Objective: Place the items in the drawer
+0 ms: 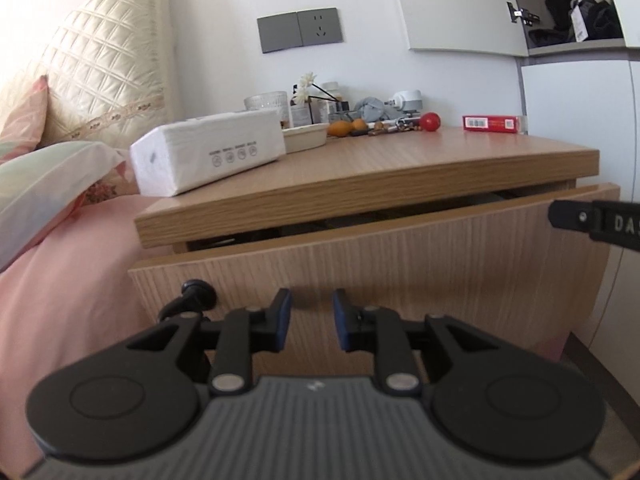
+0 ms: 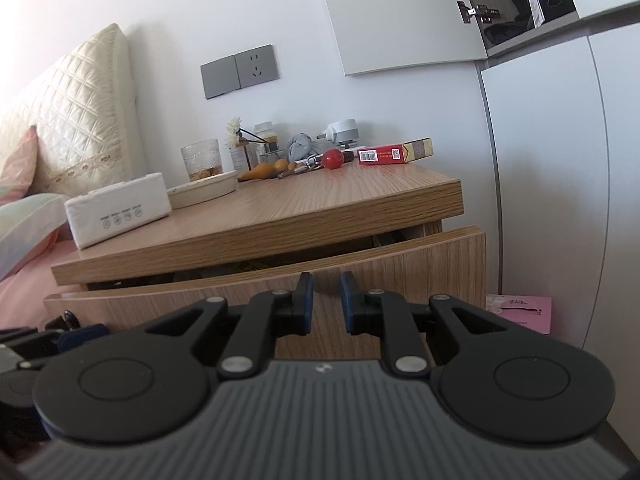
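While both grippers hang low in their frames before the drawer (image 1: 360, 256), its front stands slightly pulled out under the nightstand top (image 1: 400, 160). Left gripper (image 1: 312, 320) and right gripper (image 2: 326, 304) have jaws parted, holding nothing. Tissue pack (image 1: 208, 148), red box (image 2: 394, 153) and red ball (image 2: 333, 158) sit on top, mid-frame.

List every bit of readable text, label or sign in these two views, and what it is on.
"DA", cut off by the frame edge: on the right claw.
Four round symbols with captions, too small to read: tissue pack.
Barcodes and QR code, print illegible: red box.
Faint print, blurred: pink paper.
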`<state>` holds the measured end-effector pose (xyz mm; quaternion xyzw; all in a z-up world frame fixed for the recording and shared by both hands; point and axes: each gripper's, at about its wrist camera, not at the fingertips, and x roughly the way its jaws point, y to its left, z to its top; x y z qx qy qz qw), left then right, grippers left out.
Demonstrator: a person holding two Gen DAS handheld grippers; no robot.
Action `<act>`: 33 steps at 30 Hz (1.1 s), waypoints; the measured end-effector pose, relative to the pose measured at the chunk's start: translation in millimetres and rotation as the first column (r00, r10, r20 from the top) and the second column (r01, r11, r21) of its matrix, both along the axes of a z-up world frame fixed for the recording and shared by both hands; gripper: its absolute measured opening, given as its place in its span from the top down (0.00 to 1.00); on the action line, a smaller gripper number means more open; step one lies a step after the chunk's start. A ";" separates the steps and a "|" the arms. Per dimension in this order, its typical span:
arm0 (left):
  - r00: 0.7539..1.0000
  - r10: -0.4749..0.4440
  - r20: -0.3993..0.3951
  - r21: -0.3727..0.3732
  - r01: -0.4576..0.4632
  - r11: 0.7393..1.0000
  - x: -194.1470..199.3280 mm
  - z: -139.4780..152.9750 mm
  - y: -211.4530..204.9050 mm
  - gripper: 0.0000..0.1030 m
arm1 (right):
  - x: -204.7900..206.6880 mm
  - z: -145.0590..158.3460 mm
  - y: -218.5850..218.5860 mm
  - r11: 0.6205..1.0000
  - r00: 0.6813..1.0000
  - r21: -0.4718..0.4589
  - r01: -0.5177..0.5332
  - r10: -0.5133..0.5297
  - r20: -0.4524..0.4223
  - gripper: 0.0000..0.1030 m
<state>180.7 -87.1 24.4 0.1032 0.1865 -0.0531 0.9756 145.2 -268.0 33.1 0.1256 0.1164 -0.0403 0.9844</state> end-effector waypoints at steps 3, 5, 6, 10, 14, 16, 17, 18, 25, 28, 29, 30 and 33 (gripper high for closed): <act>1.000 0.000 0.010 -0.024 0.001 1.000 7.9 -2.5 1.1 0.77 | 7.9 -3.7 -3.1 1.000 1.000 -0.006 0.001 -0.001 0.002 0.82; 1.000 -0.001 0.014 -0.031 0.001 1.000 13.0 -3.5 1.7 0.77 | 12.5 -6.0 -6.3 1.000 1.000 -0.012 0.002 -0.002 0.003 0.82; 1.000 -0.003 0.016 -0.037 0.004 0.999 15.3 -3.9 2.5 0.77 | 14.6 -7.2 -7.8 1.000 1.000 -0.019 0.003 -0.003 0.004 0.82; 1.000 -0.018 0.016 -0.074 0.019 0.997 24.7 -4.0 8.1 0.76 | 23.8 -12.4 -14.9 1.000 1.000 -0.014 0.011 -0.011 0.000 0.82; 0.999 -0.041 0.015 -0.097 0.043 0.994 33.5 -4.2 13.3 0.75 | 32.9 -20.4 -19.9 1.000 0.999 -0.003 0.023 -0.023 -0.026 0.82; 0.999 -0.047 0.024 -0.084 0.048 0.995 33.6 -5.9 11.7 0.75 | 34.0 -22.9 -18.0 1.000 1.000 -0.020 0.021 -0.021 -0.020 0.82; 0.998 -0.048 0.029 -0.076 0.050 0.996 32.9 -6.9 10.4 0.72 | 33.9 -23.5 -15.6 0.999 1.000 -0.034 0.019 -0.020 -0.018 0.82; 0.998 -0.049 0.032 -0.072 0.052 0.996 32.4 -7.5 9.6 0.70 | 34.0 -23.8 -14.1 0.999 1.000 -0.039 0.019 -0.020 -0.016 0.82; 0.998 -0.064 0.027 -0.077 0.066 0.995 32.6 -6.4 11.1 0.70 | 34.0 -25.1 -10.6 0.998 1.000 -0.057 0.019 -0.020 -0.010 0.82; 0.997 -0.061 0.038 -0.071 0.064 0.995 31.3 -7.1 11.7 0.70 | 34.2 -24.6 -11.4 0.998 1.000 -0.058 0.014 -0.015 -0.012 0.82; 0.997 -0.061 0.037 -0.073 0.064 0.995 30.3 -6.7 12.4 0.69 | 34.3 -24.2 -12.4 0.998 1.000 -0.054 0.010 -0.011 -0.014 0.82; 0.997 -0.061 0.037 -0.074 0.063 0.995 29.4 -6.3 13.1 0.68 | 34.3 -23.4 -14.6 0.999 1.000 -0.041 0.004 -0.005 -0.013 0.82; 0.998 -0.059 0.036 -0.079 0.062 0.995 26.6 -5.0 15.2 0.68 | 32.6 -18.9 -20.1 1.000 1.000 -0.016 0.005 -0.005 -0.004 0.82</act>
